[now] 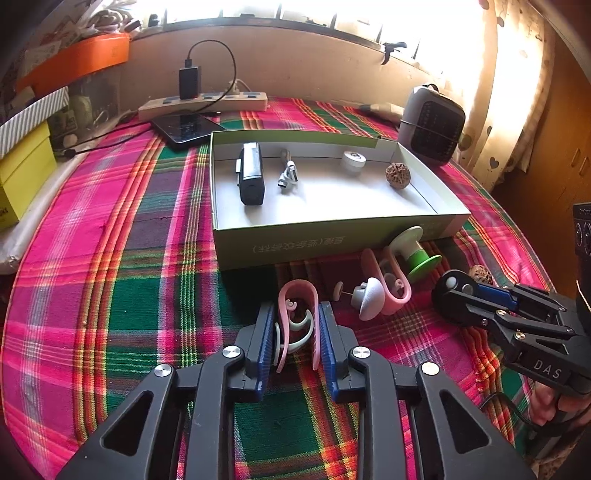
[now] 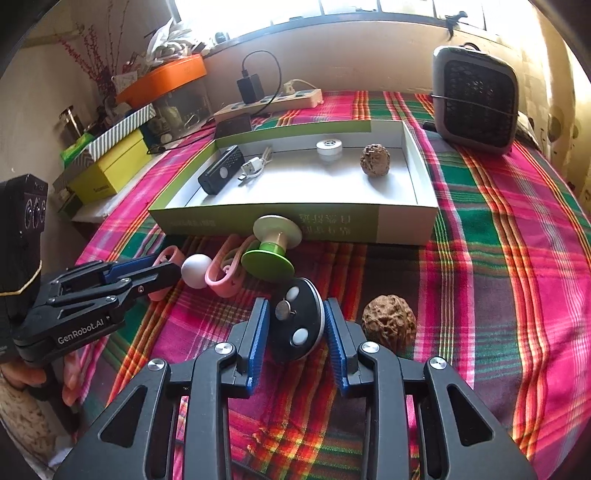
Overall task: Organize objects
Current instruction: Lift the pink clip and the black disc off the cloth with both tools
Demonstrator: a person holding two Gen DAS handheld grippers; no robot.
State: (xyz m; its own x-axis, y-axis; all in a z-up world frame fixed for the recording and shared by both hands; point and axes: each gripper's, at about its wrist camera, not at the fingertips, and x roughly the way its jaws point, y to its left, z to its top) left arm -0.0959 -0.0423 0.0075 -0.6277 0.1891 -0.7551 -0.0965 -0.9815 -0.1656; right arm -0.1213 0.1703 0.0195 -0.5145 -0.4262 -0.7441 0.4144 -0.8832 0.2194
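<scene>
Left claw [image 1: 296,325] clamped on pink clip [image 1: 298,306] resting on desk [image 1: 110,258], short of box [image 1: 332,236]. Right claw [image 2: 296,325] squeezes black disc [image 2: 297,321], standing on edge; walnut [image 2: 389,323] just right of it.

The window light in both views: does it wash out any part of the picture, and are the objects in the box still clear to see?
Left wrist view: the window and curtain are blown out white, yet the box contents stay readable. Right wrist view: the same glare along the top at the window; the walnut in the box is sharp. Both views bend straight edges, fisheye style.
</scene>
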